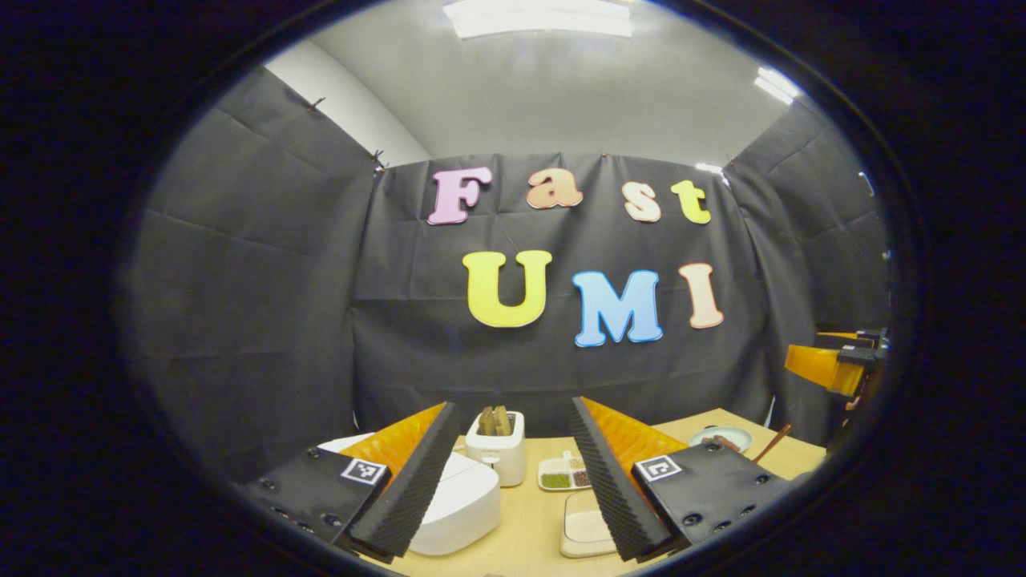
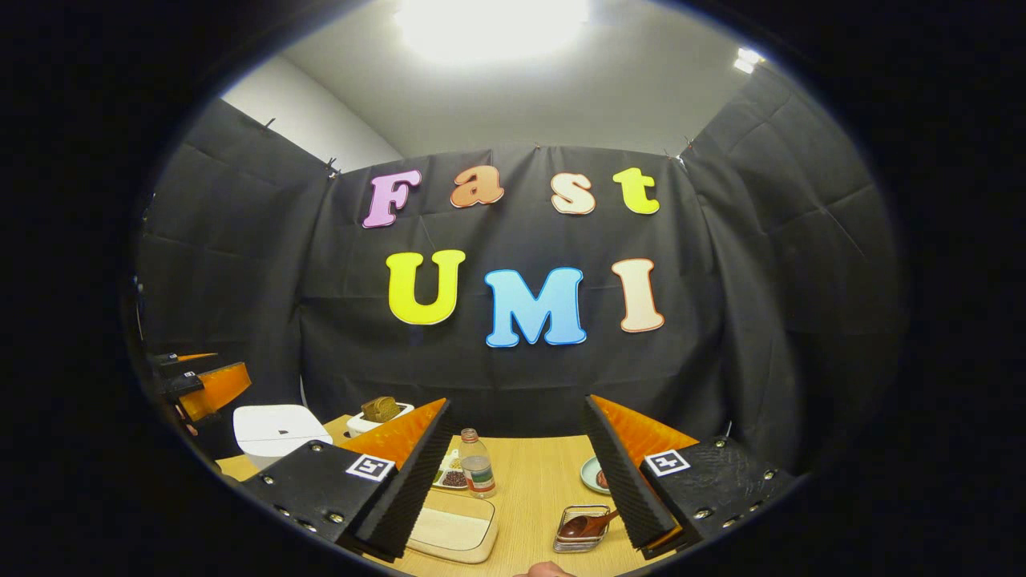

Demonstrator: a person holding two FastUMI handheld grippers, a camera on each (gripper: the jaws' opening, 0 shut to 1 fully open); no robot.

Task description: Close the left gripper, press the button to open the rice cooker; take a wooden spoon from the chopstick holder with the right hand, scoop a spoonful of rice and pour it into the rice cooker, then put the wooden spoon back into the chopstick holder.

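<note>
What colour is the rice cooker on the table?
White; the rice cooker shows best in the left gripper view, its lid closed.

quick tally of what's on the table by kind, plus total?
Rice cooker: 1
Toaster with bread: 1
Divided dish of beans: 1
Bottle: 1
Rectangular lidded box: 1
Chopstick holder with the wooden spoon: 1
Small plate: 1
Total: 7
</note>
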